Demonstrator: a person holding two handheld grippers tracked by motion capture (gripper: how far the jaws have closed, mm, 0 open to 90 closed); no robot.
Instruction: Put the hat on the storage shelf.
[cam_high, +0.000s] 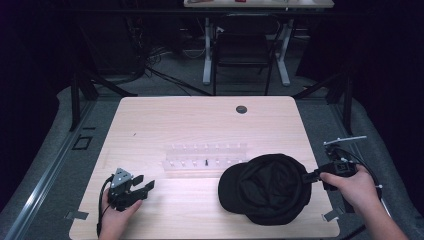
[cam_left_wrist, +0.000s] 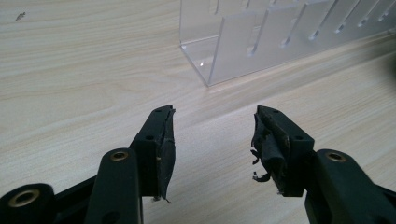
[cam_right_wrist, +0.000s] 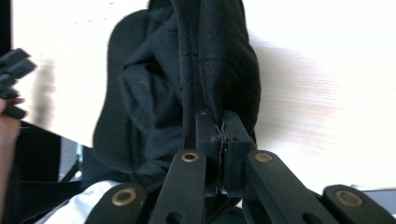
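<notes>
Currently: right tongs (cam_right_wrist: 220, 128) clamped on black cap (cam_high: 270, 187) rim. Left tongs (cam_left_wrist: 212, 140) spread apart, holding nothing, low over desk (cam_high: 200, 120).

Black cap (cam_high: 270, 187), pale wood-grain table (cam_high: 200, 120), seemingly clear rack (cam_high: 205, 159)

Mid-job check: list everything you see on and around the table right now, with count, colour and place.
cap: one, black, front right of the table, its edge pinched by the right gripper
rack: one, clear plastic, slotted, middle of the table
table: one, light wood, with a dark round hole near its far edge
chair: one, dark, beyond the table
left gripper: one, black, front left, jaws open and empty, held in the left hand
right gripper: one, black, at the right edge, shut on the cap, held in the right hand
</notes>
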